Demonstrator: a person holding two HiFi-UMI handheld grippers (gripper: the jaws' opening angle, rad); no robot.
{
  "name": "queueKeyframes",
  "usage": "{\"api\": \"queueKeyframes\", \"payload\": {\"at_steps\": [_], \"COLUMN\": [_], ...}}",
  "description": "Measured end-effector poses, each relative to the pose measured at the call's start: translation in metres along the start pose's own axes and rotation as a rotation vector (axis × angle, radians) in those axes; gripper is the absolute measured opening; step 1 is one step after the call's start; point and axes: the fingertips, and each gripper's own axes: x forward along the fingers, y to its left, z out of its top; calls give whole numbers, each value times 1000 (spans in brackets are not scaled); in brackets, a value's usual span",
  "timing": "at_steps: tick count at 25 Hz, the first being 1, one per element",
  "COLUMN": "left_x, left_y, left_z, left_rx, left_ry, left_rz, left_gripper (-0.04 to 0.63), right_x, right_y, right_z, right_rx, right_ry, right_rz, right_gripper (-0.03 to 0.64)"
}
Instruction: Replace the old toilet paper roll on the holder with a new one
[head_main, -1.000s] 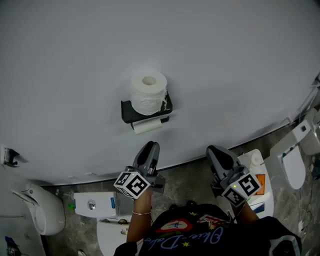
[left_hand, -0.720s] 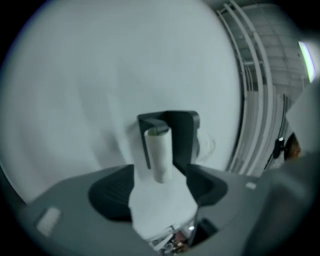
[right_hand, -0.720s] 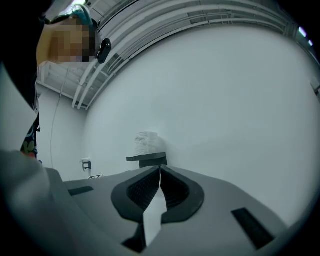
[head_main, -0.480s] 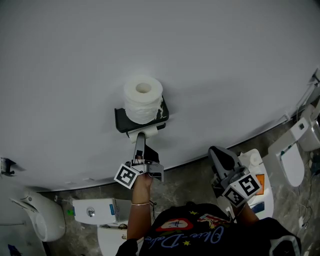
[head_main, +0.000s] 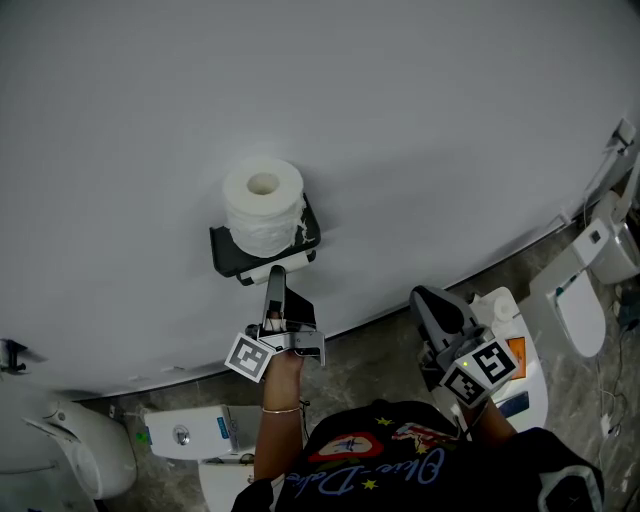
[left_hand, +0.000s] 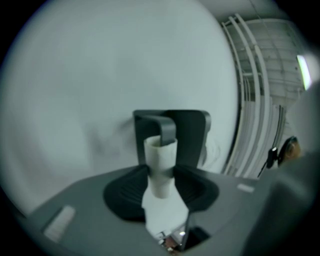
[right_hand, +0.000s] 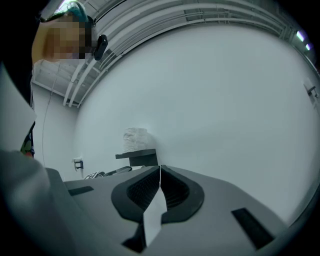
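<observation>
A black wall holder (head_main: 222, 256) carries a full white roll (head_main: 263, 205) standing upright on its shelf. Under the shelf, the old roll's bare cardboard tube (left_hand: 161, 150) hangs on the holder's arm (left_hand: 167, 129). My left gripper (head_main: 275, 276) reaches up to it. In the left gripper view (left_hand: 161, 172) its jaws are closing, with the tube between them and both pads touching it. My right gripper (head_main: 430, 300) hangs lower right, away from the holder, shut with nothing held (right_hand: 160, 176). From there the full roll (right_hand: 136, 139) and holder (right_hand: 137, 156) show at a distance.
Grey wall fills most of the head view. On the floor are a white toilet (head_main: 585, 310) at right, a white box with an orange label (head_main: 512, 352) under the right gripper, a white box (head_main: 190, 432) and another fixture (head_main: 70, 455) at lower left.
My left gripper has gone up from beside my body to the holder, rolled onto its edge, opened wide and closed around the tube. The right gripper stayed about where it was.
</observation>
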Motion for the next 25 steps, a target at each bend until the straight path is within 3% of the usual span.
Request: {"api": "queueKeyframes", "payload": {"at_steps": [9,12,14,18,22,25], "left_x": [30,34,31,8,-24,-46], "left_y": [-6,-11,-18,-36,-38,-45], "left_z": [-87,-116,-128,-136,-119,-100], "left_rx": [-94,-80,-30,253,534,806], "left_ry": [184,265,312,423,469,504], "left_rz": [-52,-73,-90,-104,-32,20], "left_gripper": [158,158,158,158,160,161], "right_x": [-39,-51,-57,-58,-45,-30], "right_y": [-32,-38,-41,-43,-35,-28], "right_z": [7,10,10,10,4,-3], "right_rx": [0,-4,-7,-9,-4,-1], "right_ry": [-16,-23,-23,-30,-16,3], "right_rz": [-133,-162,-175,-165,-117,-71], "right_gripper": [14,14,14,14,14,14]}}
